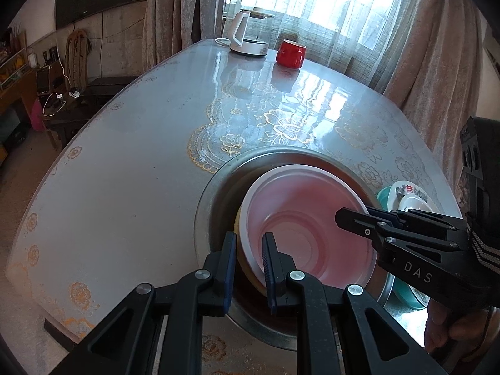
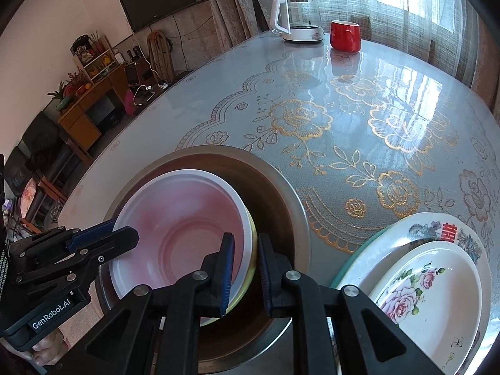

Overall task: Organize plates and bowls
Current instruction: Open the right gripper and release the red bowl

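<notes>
A white bowl with a pink inside (image 1: 309, 228) (image 2: 181, 228) sits nested in a yellow bowl (image 2: 250, 278) inside a big metal basin (image 1: 218, 193) (image 2: 281, 200). My left gripper (image 1: 250, 268) straddles the nested rims at their near left edge, jaws slightly apart, and also shows in the right wrist view (image 2: 125, 231). My right gripper (image 2: 245, 273) straddles the right edge of the same rims, and also shows in the left wrist view (image 1: 350, 212). A stack of plates (image 2: 431, 284) (image 1: 409, 197), floral on top, lies right of the basin.
A red mug (image 1: 290, 53) (image 2: 345, 36) and a white-based glass kettle (image 1: 250, 36) (image 2: 300, 20) stand at the table's far end by the curtained window. The table (image 1: 125, 172) (image 2: 359, 125) has a glossy lace-pattern cover. Furniture stands to the left.
</notes>
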Demonstrator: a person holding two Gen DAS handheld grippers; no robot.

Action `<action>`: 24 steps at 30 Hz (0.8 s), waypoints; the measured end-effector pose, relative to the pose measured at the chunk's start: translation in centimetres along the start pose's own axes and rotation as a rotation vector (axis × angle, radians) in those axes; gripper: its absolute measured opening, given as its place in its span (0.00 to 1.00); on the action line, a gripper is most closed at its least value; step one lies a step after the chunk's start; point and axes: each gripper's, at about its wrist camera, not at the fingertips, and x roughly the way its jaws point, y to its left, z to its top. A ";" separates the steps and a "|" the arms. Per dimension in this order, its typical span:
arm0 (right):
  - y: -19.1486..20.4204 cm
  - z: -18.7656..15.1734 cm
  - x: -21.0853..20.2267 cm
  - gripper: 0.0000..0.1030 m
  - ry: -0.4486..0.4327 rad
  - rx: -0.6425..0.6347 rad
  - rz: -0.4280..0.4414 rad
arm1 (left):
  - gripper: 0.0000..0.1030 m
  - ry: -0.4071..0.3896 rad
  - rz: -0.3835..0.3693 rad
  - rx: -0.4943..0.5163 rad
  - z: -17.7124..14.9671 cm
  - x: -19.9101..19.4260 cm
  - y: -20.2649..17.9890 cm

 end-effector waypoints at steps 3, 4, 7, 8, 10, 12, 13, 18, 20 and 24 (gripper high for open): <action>0.3 -0.3 -0.1 0.17 -0.007 -0.012 -0.002 | 0.16 -0.004 0.008 0.003 -0.1 -0.1 0.0; 0.3 -0.4 -0.3 0.20 -0.009 -0.009 0.008 | 0.16 -0.006 0.011 0.005 -0.1 -0.1 0.0; 0.4 -0.5 -0.7 0.22 -0.022 -0.006 0.012 | 0.16 -0.007 0.020 0.012 -0.1 0.0 -0.1; 0.4 -0.6 -0.8 0.22 -0.025 -0.003 0.013 | 0.16 -0.009 0.024 0.015 -0.1 0.0 -0.1; 0.3 -0.7 -1.0 0.22 -0.034 0.001 0.016 | 0.16 -0.011 0.030 0.018 -0.2 0.0 -0.1; 0.4 -1.0 -1.2 0.20 -0.049 -0.012 0.010 | 0.16 -0.014 0.035 0.017 -0.2 0.0 -0.3; 0.3 -1.0 -1.2 0.16 -0.055 -0.012 -0.002 | 0.16 -0.016 0.036 0.020 -0.2 0.1 -0.3; 0.1 -0.9 -1.0 0.15 -0.055 -0.003 0.000 | 0.16 -0.023 0.038 0.016 -0.3 0.0 -0.4; 0.2 -1.0 -1.1 0.15 -0.057 0.001 -0.001 | 0.16 -0.026 0.044 0.017 -0.5 -0.1 -0.4; 0.0 -1.2 -1.1 0.15 -0.061 0.021 0.012 | 0.16 -0.031 0.053 0.029 -0.5 -0.1 -0.5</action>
